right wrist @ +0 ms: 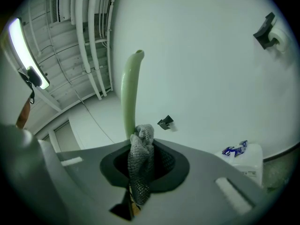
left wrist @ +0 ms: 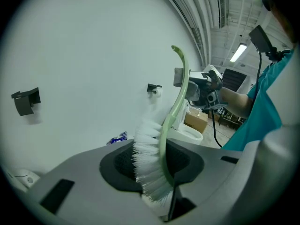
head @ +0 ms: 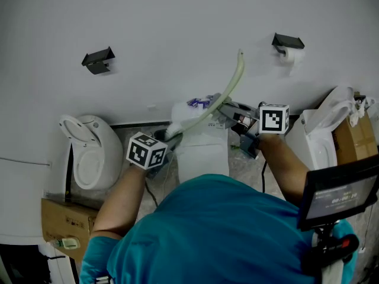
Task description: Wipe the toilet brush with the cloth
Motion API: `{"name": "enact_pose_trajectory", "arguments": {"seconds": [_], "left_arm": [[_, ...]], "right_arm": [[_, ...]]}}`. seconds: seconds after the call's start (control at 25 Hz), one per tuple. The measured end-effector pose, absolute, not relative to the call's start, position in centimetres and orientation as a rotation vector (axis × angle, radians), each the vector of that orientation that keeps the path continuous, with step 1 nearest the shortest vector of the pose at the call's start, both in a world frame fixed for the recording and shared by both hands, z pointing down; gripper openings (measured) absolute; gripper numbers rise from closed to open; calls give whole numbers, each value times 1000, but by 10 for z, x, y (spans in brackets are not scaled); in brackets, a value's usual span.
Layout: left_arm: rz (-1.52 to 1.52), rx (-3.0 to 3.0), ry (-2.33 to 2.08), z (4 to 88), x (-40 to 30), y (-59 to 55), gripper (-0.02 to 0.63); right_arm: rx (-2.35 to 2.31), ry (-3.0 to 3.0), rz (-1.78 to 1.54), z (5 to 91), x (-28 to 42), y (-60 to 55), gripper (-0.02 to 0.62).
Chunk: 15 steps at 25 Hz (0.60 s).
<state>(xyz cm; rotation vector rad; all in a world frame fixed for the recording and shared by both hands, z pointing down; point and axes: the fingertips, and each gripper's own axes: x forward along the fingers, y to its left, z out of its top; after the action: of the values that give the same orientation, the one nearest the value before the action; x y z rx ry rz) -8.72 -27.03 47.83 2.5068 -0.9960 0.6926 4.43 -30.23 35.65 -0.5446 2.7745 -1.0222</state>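
The toilet brush has a pale green curved handle and white bristles. My left gripper is shut on the brush at its head; in the left gripper view the bristles and handle stand between the jaws of the left gripper. My right gripper is shut on a grey knitted cloth, which rests against the lower part of the handle. In that view the right gripper points level at the white wall.
Below the grippers stands a white toilet tank with a blue wrapper on top. Toilets stand at the left and right, beside cardboard boxes. Paper holders hang on the wall.
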Motion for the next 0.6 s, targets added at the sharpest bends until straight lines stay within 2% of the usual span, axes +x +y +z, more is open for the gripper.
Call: {"name": "enact_pose_trajectory", "arguments": {"seconds": [0.6], "left_arm": [[803,2493,-1019,493,-103,-263,140]], "right_arm": [[-547,2748,-960,341,57,-303,31]]}}
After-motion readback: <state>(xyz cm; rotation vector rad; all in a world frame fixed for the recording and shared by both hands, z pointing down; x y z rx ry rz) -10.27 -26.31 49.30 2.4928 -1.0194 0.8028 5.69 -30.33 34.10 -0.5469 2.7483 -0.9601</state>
